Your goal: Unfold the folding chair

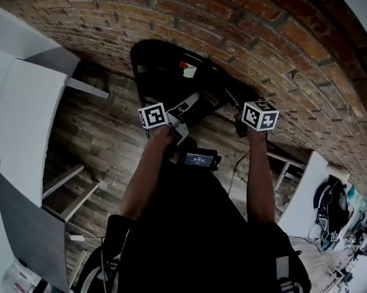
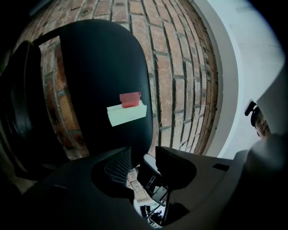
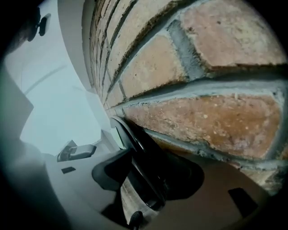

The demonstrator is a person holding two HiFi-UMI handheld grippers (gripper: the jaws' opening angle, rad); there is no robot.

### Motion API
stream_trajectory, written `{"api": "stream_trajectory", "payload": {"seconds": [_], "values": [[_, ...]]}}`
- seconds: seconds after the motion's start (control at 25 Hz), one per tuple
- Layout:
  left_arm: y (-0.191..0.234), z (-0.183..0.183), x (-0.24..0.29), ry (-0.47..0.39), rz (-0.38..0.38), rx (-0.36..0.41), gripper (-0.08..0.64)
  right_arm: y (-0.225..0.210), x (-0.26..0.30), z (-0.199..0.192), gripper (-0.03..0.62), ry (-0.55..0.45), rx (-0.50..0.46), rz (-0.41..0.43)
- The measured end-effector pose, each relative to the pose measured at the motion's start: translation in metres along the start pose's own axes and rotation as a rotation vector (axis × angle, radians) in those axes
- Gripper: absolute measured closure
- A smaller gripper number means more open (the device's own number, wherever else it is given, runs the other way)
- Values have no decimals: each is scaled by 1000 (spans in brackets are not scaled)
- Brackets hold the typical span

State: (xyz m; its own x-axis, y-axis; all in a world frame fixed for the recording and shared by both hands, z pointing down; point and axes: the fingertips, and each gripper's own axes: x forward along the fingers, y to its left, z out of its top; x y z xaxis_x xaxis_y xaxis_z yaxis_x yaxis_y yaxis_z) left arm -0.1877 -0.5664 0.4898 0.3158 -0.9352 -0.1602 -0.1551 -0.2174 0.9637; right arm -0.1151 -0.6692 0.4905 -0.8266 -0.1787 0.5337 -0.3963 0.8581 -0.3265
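"While both grippers are up by the brick wall (image 1: 252, 29), where is the folding chair (image 1: 166, 70)?"

"It's right against that wall, standing on the wooden floor (image 1: 104, 132) at the wall's foot. It's black. The broad panel turned away from the wall has a pale label (image 2: 127, 113) with a red tag (image 2: 130, 99) just above it."

"What about the left gripper (image 2: 141, 158)?"

"It's on the side of the chair away from the wall, pointing toward the bricks. Its jaws are about halfway apart and hold a dark bar of the chair's frame. The bar sits tight against one jaw, and a strip of floor shows past the other pad."

"And the right gripper (image 3: 146, 173)?"

"It's closer to the wall, with the bricks just beside it. Its jaws are spread wide, and the chair's thin black edge runs between them along the wall. Neither pad presses on that edge, so this gripper holds nothing."
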Motion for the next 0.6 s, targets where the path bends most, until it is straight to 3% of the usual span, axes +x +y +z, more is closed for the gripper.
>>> {"api": "stream_trajectory", "payload": {"seconds": [0.12,0.24,0.48,0.6], "values": [[17,-2,-10,-32,38,-71,397,4,4,-2,391,15,-72,23],[39,-7,-23,-32,85,-65,397,5,2,-2,393,13,-156,30],[108,-35,-53,16,289,-72,385,12,-3,-7,394,46,-257,47],[141,-33,-61,-51,370,-130,362,18,-5,-9,395,52,-280,64]]}}
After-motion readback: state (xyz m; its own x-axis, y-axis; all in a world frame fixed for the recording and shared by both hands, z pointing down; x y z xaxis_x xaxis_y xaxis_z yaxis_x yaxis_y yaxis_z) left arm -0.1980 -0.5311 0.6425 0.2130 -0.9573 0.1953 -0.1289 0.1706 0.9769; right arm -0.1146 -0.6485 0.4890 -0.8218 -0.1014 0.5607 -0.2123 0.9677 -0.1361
